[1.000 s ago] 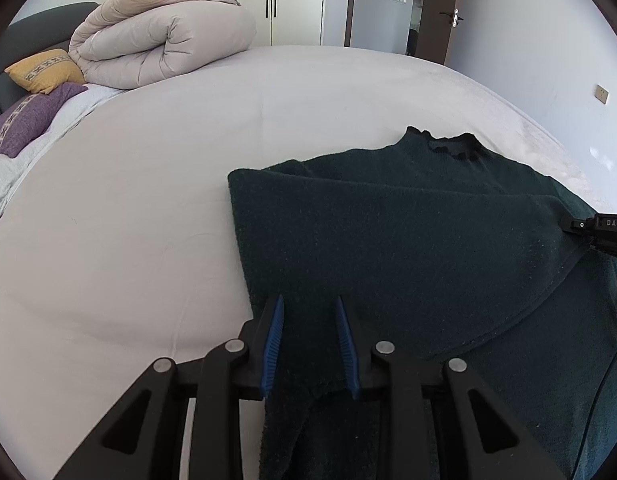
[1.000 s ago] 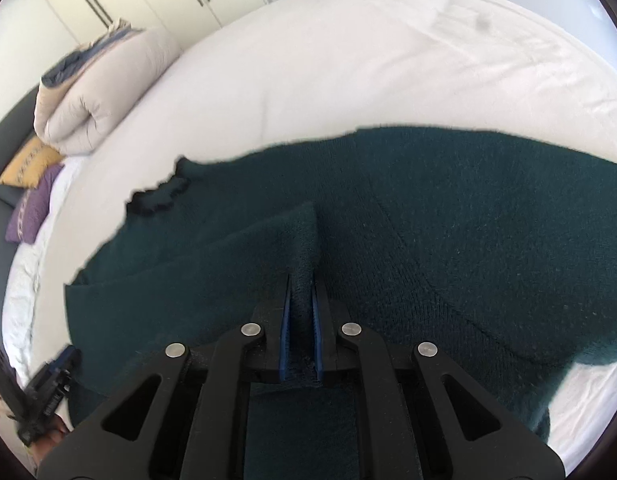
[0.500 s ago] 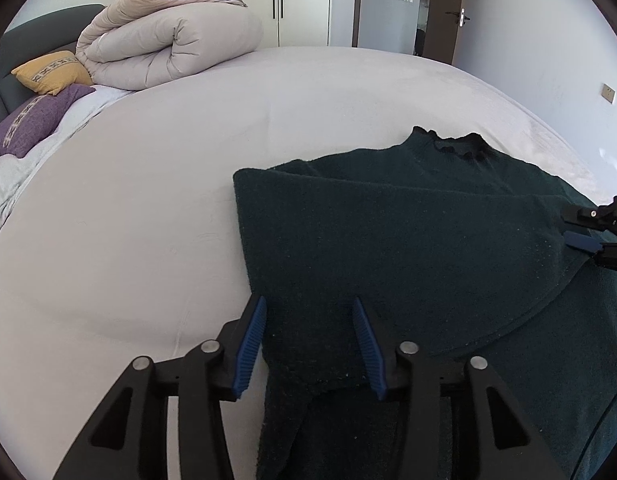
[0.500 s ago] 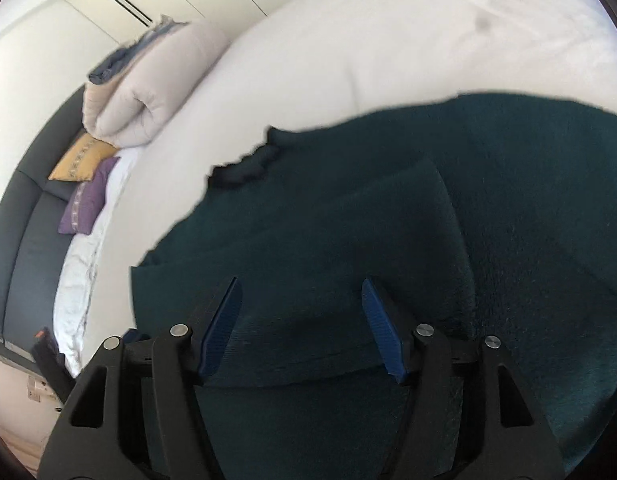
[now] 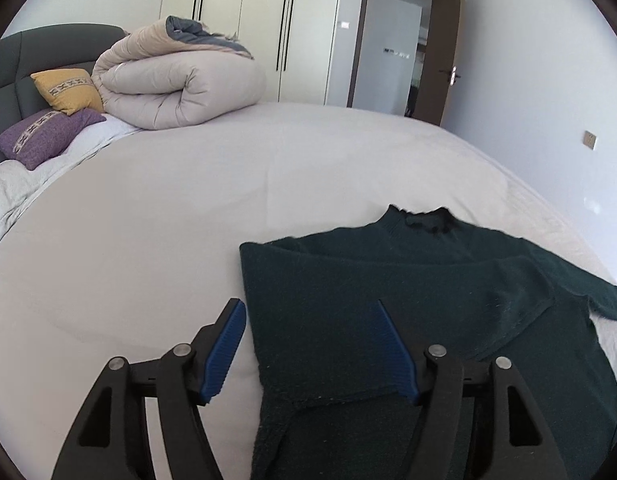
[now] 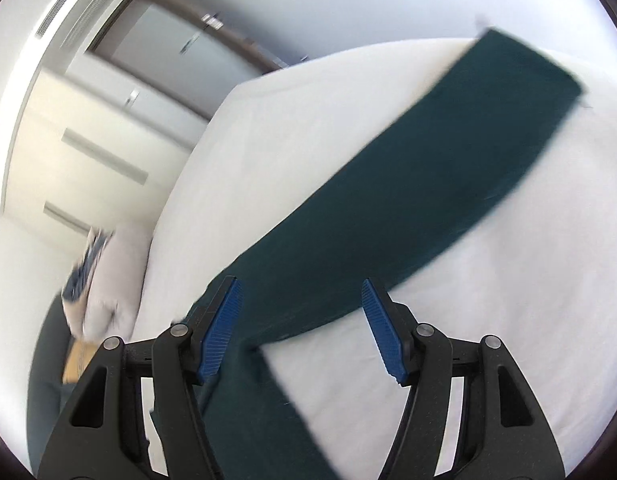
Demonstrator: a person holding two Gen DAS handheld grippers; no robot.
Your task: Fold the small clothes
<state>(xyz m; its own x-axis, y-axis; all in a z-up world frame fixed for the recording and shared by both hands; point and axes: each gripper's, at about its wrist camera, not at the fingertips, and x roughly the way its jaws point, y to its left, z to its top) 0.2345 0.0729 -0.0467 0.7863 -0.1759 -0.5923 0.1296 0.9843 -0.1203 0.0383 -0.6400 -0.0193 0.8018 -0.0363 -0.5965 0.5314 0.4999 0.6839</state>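
Dark green sweater [image 5: 408, 304] is flat on the bed [image 5: 148, 220], one sleeve [image 6: 448, 168] stretched out sideways. Left gripper [image 5: 312, 348] tips down over its folded edge, jaws just spreading, gripping nothing. Right gripper [image 6: 302, 326] hangs spread above the sleeve, empty too.

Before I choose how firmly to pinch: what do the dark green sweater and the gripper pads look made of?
The sweater looks like a soft knit, probably wool or acrylic: matte, fuzzy surface with pale lint specks. The left gripper pads look like blue rubber or plastic, finely ribbed, on black matte plastic arms.
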